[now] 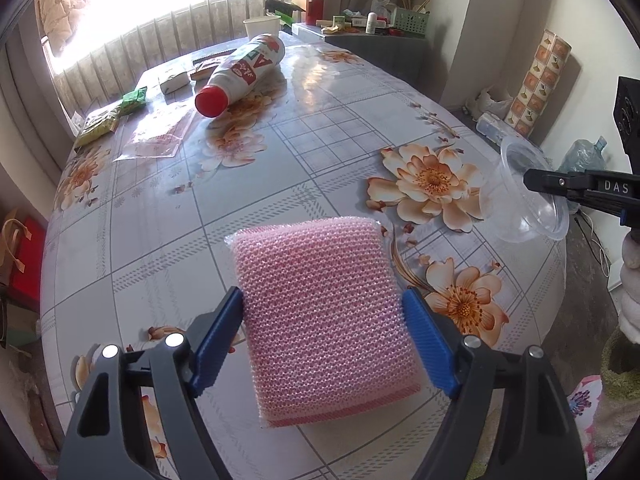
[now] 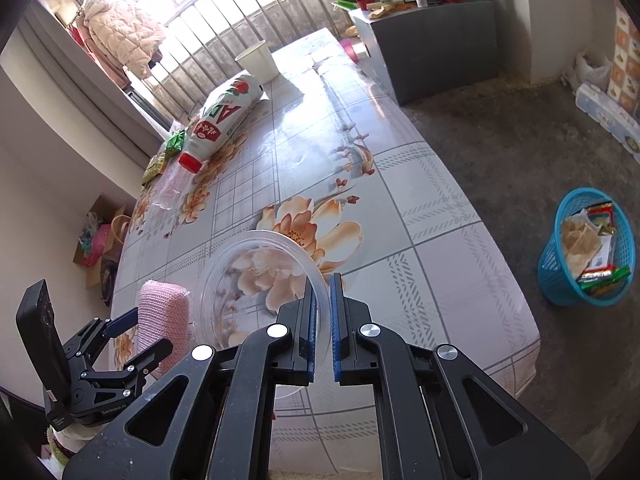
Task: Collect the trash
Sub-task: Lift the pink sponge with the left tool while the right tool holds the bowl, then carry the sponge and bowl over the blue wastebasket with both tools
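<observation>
A pink sponge (image 1: 326,320) is pinched by the left tool (image 1: 322,344); a clear plastic bowl (image 2: 262,292) is gripped at its rim by the right tool (image 2: 322,320), both above the bench's (image 2: 440,216) near edge. A bottle (image 1: 240,74) and wrappers (image 1: 112,114) are left at the far-left corner. The blue basket (image 2: 560,280) on the floor is part-filled.

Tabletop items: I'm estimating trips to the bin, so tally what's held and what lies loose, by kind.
Held in tongs: 2, the pink sponge and the clear plastic bowl.
Bottles: 1.
Paper cups: 1.
Green snack packets: 2.
Clear wrappers: 1.
Total: 7.
</observation>
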Available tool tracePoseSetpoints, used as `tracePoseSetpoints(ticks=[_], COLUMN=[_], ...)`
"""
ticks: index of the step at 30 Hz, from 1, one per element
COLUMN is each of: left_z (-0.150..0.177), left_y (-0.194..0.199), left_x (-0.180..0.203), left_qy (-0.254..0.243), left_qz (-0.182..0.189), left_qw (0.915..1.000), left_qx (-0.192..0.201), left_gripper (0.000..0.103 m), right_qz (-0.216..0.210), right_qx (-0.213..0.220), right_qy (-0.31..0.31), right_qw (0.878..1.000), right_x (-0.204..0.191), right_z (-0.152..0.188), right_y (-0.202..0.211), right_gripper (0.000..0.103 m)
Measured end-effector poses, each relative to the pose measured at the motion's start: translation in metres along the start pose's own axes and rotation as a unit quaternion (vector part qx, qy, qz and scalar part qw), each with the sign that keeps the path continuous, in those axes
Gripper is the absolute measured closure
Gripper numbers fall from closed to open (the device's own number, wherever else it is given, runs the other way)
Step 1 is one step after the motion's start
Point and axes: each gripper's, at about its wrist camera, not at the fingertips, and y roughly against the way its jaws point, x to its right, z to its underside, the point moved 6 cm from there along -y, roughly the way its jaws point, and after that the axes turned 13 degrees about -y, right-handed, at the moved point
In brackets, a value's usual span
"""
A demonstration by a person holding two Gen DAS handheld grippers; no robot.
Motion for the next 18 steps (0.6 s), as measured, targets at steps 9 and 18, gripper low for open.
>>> tracePoseSetpoints(ticks=[9, 18], left_z=[-0.047, -0.141], left_y=[0.016, 0.009], left_x=[0.021, 0.11], left_qy=[-0.023, -0.097], left_qz=[0.029, 0.123], left_qw=[0.9982, 0.9843], left_qx=[0.048, 0.081], left_gripper=[0.024, 0.024], right_qz=[-0.03, -0.018], right_qx=[0.028, 0.122], right_qy=[-0.052, -0.151], right_qw=[0.998, 0.981], right_x=[0.028, 0.126], right_z=[-0.011, -0.032], right_y=[0.025, 0.096], right_gripper=[0.098, 0.098])
